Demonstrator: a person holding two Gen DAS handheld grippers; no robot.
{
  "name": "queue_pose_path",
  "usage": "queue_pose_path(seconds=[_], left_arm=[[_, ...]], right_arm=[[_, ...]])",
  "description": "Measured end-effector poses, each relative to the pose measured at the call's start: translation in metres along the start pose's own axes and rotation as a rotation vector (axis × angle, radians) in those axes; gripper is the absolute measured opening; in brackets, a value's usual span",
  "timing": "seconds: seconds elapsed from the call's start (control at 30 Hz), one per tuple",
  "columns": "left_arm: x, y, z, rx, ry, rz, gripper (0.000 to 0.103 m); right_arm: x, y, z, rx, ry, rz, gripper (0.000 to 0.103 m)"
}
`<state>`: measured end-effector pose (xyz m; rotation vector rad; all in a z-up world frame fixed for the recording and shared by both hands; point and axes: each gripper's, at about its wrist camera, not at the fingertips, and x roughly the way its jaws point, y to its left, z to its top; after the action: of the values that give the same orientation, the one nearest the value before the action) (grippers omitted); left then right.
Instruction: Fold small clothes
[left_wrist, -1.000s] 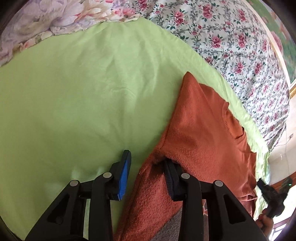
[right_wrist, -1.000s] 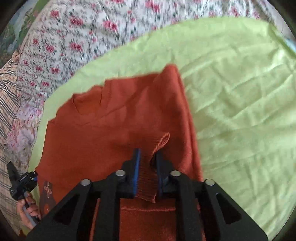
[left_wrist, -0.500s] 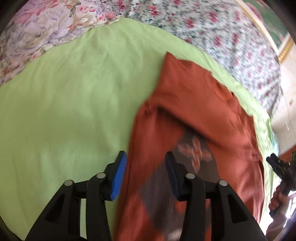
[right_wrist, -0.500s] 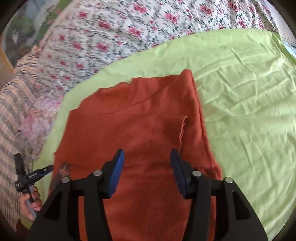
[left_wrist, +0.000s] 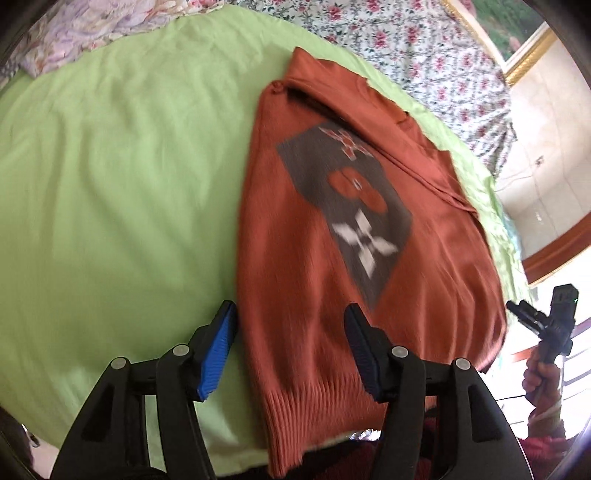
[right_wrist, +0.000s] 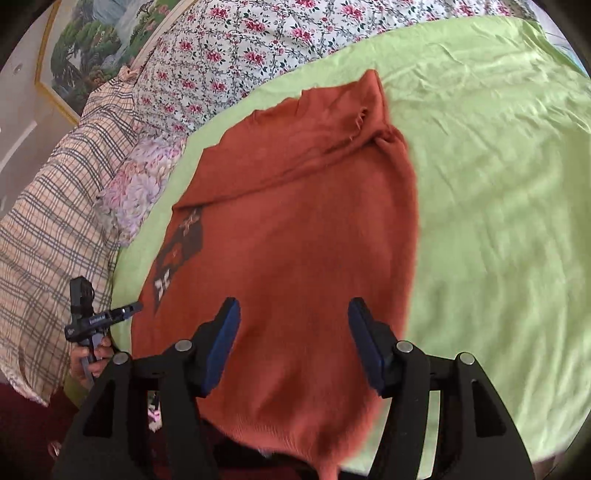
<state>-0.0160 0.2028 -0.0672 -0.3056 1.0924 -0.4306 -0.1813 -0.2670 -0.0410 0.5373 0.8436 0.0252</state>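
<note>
While both tools hover spread and empty above the orange sweater (left_wrist: 314, 295), left tool (left_wrist: 290, 349) and right tool (right_wrist: 293, 343) should pinch the ribbed hem (left_wrist: 314, 402) evenly; fold squarely.

Both grippers hung apart with nothing between their pads — left gripper (left_wrist: 290, 345) and right gripper (right_wrist: 293, 341) spread wide.

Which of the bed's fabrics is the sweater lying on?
The plain green sheet. The sweater rests wholly on it; the floral cover and plaid blanket lie beyond the sheet's edge, patterned and untouched.
</note>
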Motion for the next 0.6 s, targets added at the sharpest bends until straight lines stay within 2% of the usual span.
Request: queue_pose_path(seconds=[0.13,0.23,0.33,0.4,0.43,0.47,0.5,0.53,0.57,0.6], left_arm=[[-0.007,-0.001,-0.018,0.019,-0.001,-0.035,0.060],[-0.008,0.000,-0.022,0.021,0.032,-0.076,0.058],[-0.005,-0.003,-0.019,0.047,0.056,-0.088,0.056],[-0.005,-0.003,-0.020,0.065,0.070,-0.100,0.055],[-0.005,-0.003,-0.020,0.072,0.068,-0.100,0.053],[-0.004,-0.003,-0.021,0.079,0.065,-0.089,0.037],[-0.004,-0.004,-0.021,0.085,0.063,-0.075,0.020],[-0.003,-0.003,-0.021,0.084,0.069,-0.069,0.007],[-0.004,0.002,-0.022,0.061,0.077,-0.095,0.008],[-0.004,0.004,-0.023,0.049,0.077,-0.104,0.008]], right_arm=[[-0.024,-0.020,-0.033,0.040,0.025,-0.021,0.062],[-0.024,-0.028,-0.052,0.088,0.039,0.075,0.062],[-0.004,-0.022,-0.060,0.073,0.071,0.146,0.062],[0.004,-0.021,-0.062,0.073,0.052,0.192,0.062],[0.006,-0.022,-0.062,0.085,0.040,0.228,0.061],[0.008,-0.024,-0.063,0.098,0.029,0.259,0.060],[0.011,-0.027,-0.064,0.110,0.025,0.267,0.049],[0.014,-0.029,-0.065,0.118,0.036,0.250,0.025],[0.015,-0.030,-0.066,0.123,0.045,0.240,0.011],[0.015,-0.032,-0.068,0.127,0.045,0.240,0.007]])
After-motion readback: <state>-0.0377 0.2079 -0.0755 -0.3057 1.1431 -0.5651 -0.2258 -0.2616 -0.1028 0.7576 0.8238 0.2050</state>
